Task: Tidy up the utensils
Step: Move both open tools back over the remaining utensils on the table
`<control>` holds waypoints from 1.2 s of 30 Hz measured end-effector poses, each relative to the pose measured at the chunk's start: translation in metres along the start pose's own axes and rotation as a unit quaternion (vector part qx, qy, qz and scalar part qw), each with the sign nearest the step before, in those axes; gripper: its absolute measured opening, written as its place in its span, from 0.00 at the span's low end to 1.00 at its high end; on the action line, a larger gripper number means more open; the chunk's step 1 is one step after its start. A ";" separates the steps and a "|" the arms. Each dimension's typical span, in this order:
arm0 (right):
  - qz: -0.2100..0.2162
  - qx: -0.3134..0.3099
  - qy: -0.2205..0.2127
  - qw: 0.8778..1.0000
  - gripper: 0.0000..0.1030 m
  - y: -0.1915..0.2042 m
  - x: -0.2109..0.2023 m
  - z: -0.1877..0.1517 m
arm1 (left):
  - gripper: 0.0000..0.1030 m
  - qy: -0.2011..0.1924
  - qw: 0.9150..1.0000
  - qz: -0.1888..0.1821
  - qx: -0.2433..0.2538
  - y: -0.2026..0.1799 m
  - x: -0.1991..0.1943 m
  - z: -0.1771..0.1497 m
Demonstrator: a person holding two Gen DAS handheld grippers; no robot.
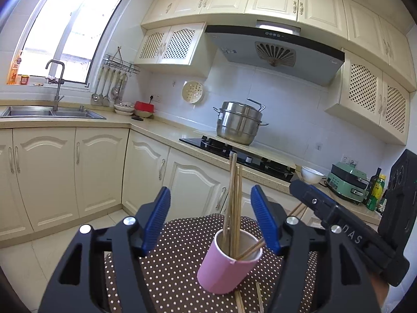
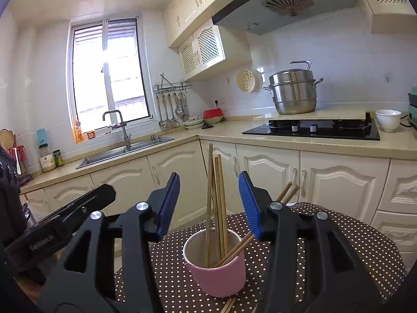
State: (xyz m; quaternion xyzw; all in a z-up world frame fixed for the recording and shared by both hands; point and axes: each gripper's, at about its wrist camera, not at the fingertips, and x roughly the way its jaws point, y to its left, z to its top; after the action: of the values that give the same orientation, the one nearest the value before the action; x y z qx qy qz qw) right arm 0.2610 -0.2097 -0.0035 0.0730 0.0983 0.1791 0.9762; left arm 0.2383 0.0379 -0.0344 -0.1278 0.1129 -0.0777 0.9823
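Observation:
A pink cup (image 1: 226,263) (image 2: 221,279) stands on a brown dotted cloth (image 1: 177,260) (image 2: 338,234). Several wooden chopsticks (image 1: 233,195) (image 2: 217,195) stand upright in it, and two more lean to the right over its rim. My left gripper (image 1: 210,191) is open, its blue pads well apart on either side of the upright chopsticks without touching them. My right gripper (image 2: 209,176) is open too, with the same sticks between its pads untouched. Loose chopsticks (image 1: 239,301) (image 2: 229,305) lie on the cloth in front of the cup.
Behind runs an L-shaped counter with a black hob (image 2: 312,129), a steel steamer pot (image 2: 293,91), a white bowl (image 2: 388,118) and a sink (image 2: 125,152). Cream cabinet doors (image 1: 99,167) line the floor below. Each gripper's black body shows at the edge of the other's view.

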 end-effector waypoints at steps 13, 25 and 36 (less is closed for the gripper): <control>-0.055 -0.046 0.022 0.997 0.65 0.026 -0.074 -0.022 | 0.74 0.057 0.998 0.001 0.020 0.000 -0.061 -0.015; -0.071 0.001 0.080 0.994 0.68 0.032 -0.099 -0.061 | 0.74 0.131 0.991 -0.010 0.030 0.004 -0.066 -0.047; -0.081 0.015 0.122 0.989 0.68 0.019 -0.098 -0.083 | 0.74 0.155 0.987 -0.026 0.006 0.008 -0.059 -0.053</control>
State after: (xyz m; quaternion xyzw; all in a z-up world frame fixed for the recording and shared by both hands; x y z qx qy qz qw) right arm 0.1467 -0.2192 -0.0641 0.0570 0.2248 0.1053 0.9670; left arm 0.1695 0.0441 -0.0744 -0.1112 0.2603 -0.1227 0.9512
